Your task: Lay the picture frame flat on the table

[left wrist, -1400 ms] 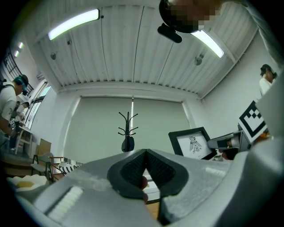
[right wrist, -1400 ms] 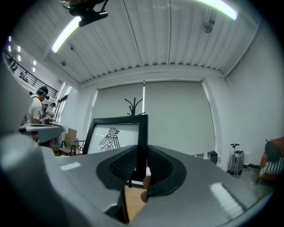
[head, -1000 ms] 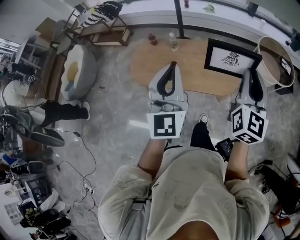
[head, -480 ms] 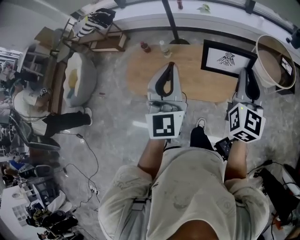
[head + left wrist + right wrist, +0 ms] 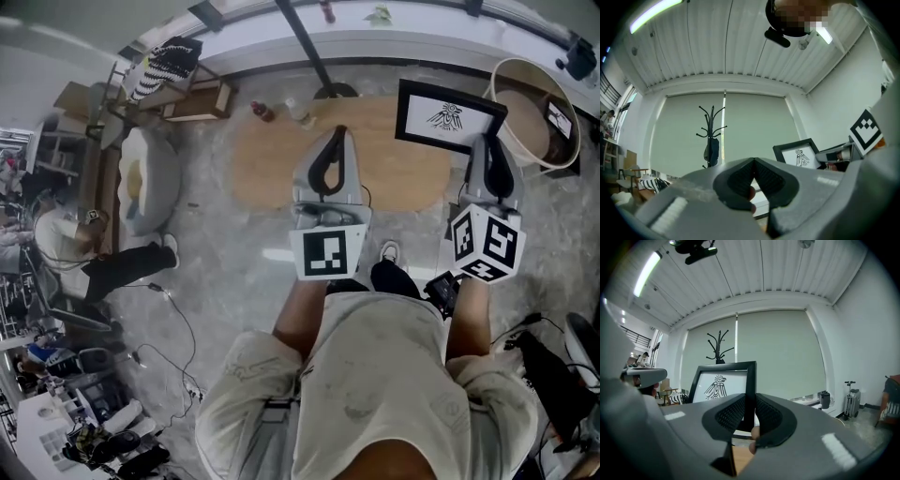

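My right gripper [image 5: 492,142], part-open and empty, lines up with the right edge of the upright black bird-print picture frame [image 5: 448,116], ready to tip it. My left gripper [image 5: 338,133], left of the frame, is closed on nothing.

picture frame [image 5: 448,116]: black border, white face, a dark bird-like drawing in the middle; it stands upright, not flat, its face turned toward the camera; it sits at the upper right of the head view, on the far right end of the light wooden oval table [image 5: 272,169]; its lower edge rests on the tabletop
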A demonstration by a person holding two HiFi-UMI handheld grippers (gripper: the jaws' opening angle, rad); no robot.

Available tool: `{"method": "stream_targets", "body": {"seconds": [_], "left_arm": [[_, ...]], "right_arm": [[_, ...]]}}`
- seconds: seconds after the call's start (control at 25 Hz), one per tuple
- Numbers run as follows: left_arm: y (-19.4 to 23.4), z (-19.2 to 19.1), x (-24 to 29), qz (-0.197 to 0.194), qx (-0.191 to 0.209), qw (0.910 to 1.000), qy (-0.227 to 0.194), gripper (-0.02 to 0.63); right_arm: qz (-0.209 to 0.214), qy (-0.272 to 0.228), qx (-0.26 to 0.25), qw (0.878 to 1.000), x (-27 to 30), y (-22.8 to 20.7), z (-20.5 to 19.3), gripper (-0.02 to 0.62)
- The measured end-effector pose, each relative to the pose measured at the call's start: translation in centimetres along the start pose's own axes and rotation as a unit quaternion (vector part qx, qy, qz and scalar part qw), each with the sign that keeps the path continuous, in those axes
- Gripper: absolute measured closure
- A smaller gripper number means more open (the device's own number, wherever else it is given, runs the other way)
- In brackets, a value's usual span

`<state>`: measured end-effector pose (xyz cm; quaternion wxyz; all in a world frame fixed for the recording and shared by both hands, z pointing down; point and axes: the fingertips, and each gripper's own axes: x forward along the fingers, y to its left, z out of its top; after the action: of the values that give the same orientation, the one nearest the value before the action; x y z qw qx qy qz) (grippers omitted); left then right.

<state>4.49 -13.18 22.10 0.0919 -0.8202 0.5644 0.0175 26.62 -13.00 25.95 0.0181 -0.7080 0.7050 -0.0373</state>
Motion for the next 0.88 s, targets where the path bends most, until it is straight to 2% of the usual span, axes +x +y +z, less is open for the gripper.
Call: {"method": "stream_targets", "body": {"seconds": [0.2,0.52,0.88], "left_arm": [[-0.9,-0.8,2.6,0.003,0.014,0.9998,0.011,0.601],[1.1,-1.7,4.3,0.031,0.011,0.9993,0.019,0.601],[1.8,-2.3,4.2,0.046,0.014,0.9986,0.021,0.601]], "right_arm": [[-0.001,0.009,0.008,1.0,2.6,-2.2,-1.1,0.527],[0.02,0.015,0.004,1.0,6.3,-1.4,-1.5,0.526],[0.039,0.016,0.003,0.999,7.4,-0.4,-1.9,0.526]]}}
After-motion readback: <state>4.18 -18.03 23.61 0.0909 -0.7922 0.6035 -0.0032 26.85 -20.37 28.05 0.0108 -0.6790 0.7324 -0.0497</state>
